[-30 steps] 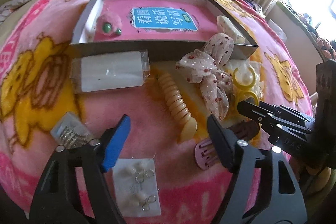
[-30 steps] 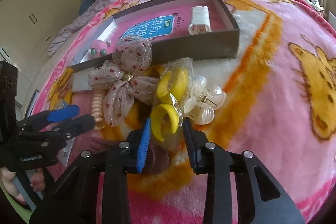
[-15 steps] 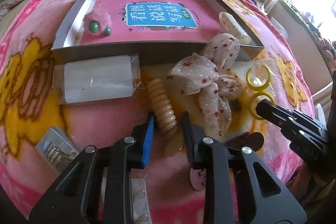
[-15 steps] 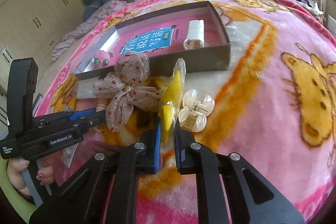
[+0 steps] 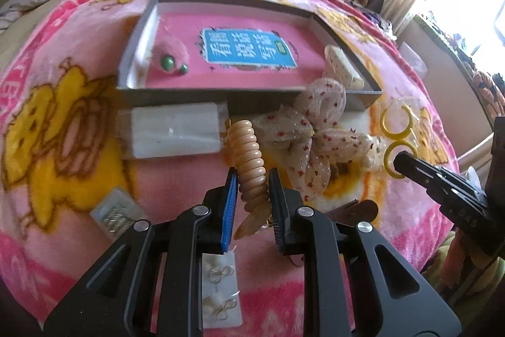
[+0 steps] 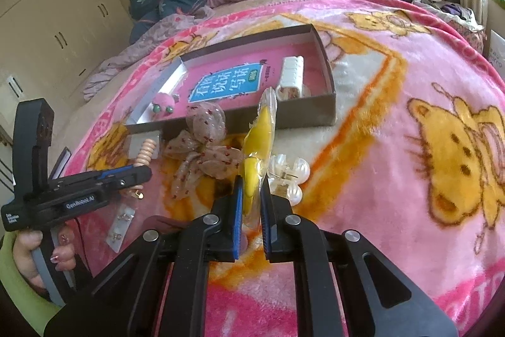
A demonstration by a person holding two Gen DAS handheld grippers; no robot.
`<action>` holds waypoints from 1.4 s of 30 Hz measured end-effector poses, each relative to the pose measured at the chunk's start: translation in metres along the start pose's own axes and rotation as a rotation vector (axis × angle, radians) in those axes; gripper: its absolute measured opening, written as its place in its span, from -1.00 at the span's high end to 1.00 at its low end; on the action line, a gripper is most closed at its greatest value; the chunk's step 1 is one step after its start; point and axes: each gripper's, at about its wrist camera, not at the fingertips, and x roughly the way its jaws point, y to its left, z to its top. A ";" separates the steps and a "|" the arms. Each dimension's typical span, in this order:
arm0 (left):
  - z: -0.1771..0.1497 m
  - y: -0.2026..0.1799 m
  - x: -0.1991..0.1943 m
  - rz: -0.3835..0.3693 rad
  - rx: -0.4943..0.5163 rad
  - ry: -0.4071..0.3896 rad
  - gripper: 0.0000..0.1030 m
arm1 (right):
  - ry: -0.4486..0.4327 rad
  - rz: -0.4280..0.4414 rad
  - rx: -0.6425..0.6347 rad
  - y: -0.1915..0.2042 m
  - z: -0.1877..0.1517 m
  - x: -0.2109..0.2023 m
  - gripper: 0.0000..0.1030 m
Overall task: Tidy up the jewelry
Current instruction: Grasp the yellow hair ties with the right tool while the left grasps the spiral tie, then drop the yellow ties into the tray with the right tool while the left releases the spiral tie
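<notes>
On the pink blanket, my left gripper [image 5: 252,183] is shut on the near end of a beige ribbed hair clip [image 5: 244,144], which is raised a little off the blanket. In the right wrist view, my right gripper [image 6: 251,190] is shut on a clear bag of yellow hoops [image 6: 258,131], which stands edge-on above the blanket. In the left wrist view the same bag of yellow hoops [image 5: 396,125] hangs at the tip of the right gripper [image 5: 401,161]. The shallow dark box [image 5: 252,92] lies beyond, with a pink booklet, a pink fluffy piece [image 5: 170,56] and a white clip [image 5: 342,67] inside.
A dotted fabric bow [image 5: 315,128] lies between the two grippers. A clear claw clip [image 6: 287,176] sits right of the bag. A white packet [image 5: 175,131], a small bag of pins [image 5: 113,212], an earring card [image 5: 221,289] and a brown clip [image 5: 363,207] lie nearby. Clothes are piled at the bed's far end.
Both grippers went from open to shut: the left closed on the beige clip, the right on the bag of yellow hoops. The bag rose and turned edge-on.
</notes>
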 end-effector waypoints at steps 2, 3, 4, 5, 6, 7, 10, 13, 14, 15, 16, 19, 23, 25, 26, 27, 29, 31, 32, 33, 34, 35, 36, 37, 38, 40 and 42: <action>0.003 0.005 -0.007 0.005 -0.009 -0.016 0.76 | -0.005 0.003 -0.009 0.004 0.002 -0.002 0.82; 0.005 0.007 -0.009 0.004 -0.015 -0.021 0.76 | -0.006 0.005 -0.013 0.006 0.003 -0.003 0.82; 0.006 0.009 -0.012 0.002 -0.019 -0.026 0.76 | -0.008 0.007 -0.019 0.009 0.004 -0.003 0.82; 0.008 0.012 -0.015 0.005 -0.022 -0.035 0.76 | -0.010 0.009 -0.026 0.012 0.005 -0.004 0.82; 0.009 0.014 -0.017 0.006 -0.025 -0.038 0.76 | -0.010 0.011 -0.033 0.015 0.007 -0.004 0.82; 0.010 0.016 -0.019 0.006 -0.030 -0.043 0.76 | -0.010 0.013 -0.039 0.017 0.008 -0.004 0.82; 0.015 0.023 -0.025 0.015 -0.037 -0.056 0.76 | -0.011 0.018 -0.056 0.026 0.013 -0.002 0.82; 0.016 0.029 -0.030 0.024 -0.040 -0.067 0.76 | -0.013 0.026 -0.068 0.034 0.018 0.000 0.82; 0.018 0.031 -0.032 0.027 -0.042 -0.072 0.76 | -0.014 0.029 -0.074 0.037 0.021 0.001 0.82; 0.019 0.033 -0.034 0.028 -0.043 -0.077 0.76 | -0.014 0.033 -0.079 0.040 0.023 0.002 0.82; 0.021 0.035 -0.035 0.029 -0.044 -0.080 0.76 | -0.014 0.035 -0.082 0.042 0.025 0.004 0.82; 0.028 0.041 -0.037 0.033 -0.047 -0.089 0.76 | -0.015 0.044 -0.097 0.050 0.033 0.008 0.82; 0.037 0.046 -0.039 0.035 -0.050 -0.099 0.75 | -0.017 0.055 -0.115 0.060 0.045 0.014 0.82; 0.041 0.047 -0.039 0.036 -0.048 -0.104 0.76 | -0.019 0.058 -0.121 0.064 0.050 0.016 0.82; 0.045 0.048 -0.038 0.036 -0.047 -0.106 0.76 | -0.020 0.060 -0.124 0.066 0.054 0.018 0.82; 0.047 0.049 -0.038 0.035 -0.049 -0.107 0.76 | -0.021 0.060 -0.127 0.067 0.056 0.020 0.82; 0.053 0.051 -0.036 0.035 -0.048 -0.109 0.75 | -0.021 0.061 -0.129 0.067 0.062 0.024 0.82; 0.056 0.051 -0.034 0.035 -0.049 -0.110 0.75 | -0.022 0.060 -0.134 0.068 0.070 0.028 0.82; 0.060 0.052 -0.032 0.033 -0.049 -0.109 0.75 | -0.022 0.058 -0.137 0.068 0.073 0.031 0.82; 0.061 0.052 -0.030 0.034 -0.049 -0.109 0.75 | -0.022 0.057 -0.137 0.068 0.076 0.033 0.82; 0.064 0.052 -0.029 0.033 -0.048 -0.108 0.75 | -0.022 0.058 -0.138 0.067 0.078 0.034 0.82; 0.067 0.052 -0.026 0.031 -0.046 -0.106 0.75 | -0.022 0.055 -0.140 0.067 0.082 0.037 0.82; 0.070 0.051 -0.024 0.030 -0.043 -0.105 0.75 | -0.022 0.053 -0.141 0.066 0.085 0.039 0.82; 0.072 0.050 -0.021 0.029 -0.040 -0.104 0.75 | -0.021 0.051 -0.141 0.065 0.087 0.041 0.82; 0.075 0.049 -0.019 0.029 -0.039 -0.103 0.75 | -0.020 0.048 -0.139 0.063 0.090 0.043 0.82; 0.079 0.048 -0.014 0.024 -0.037 -0.097 0.75 | -0.019 0.043 -0.135 0.060 0.094 0.047 0.82; 0.084 0.046 -0.007 0.021 -0.034 -0.091 0.75 | -0.019 0.035 -0.129 0.056 0.099 0.051 0.82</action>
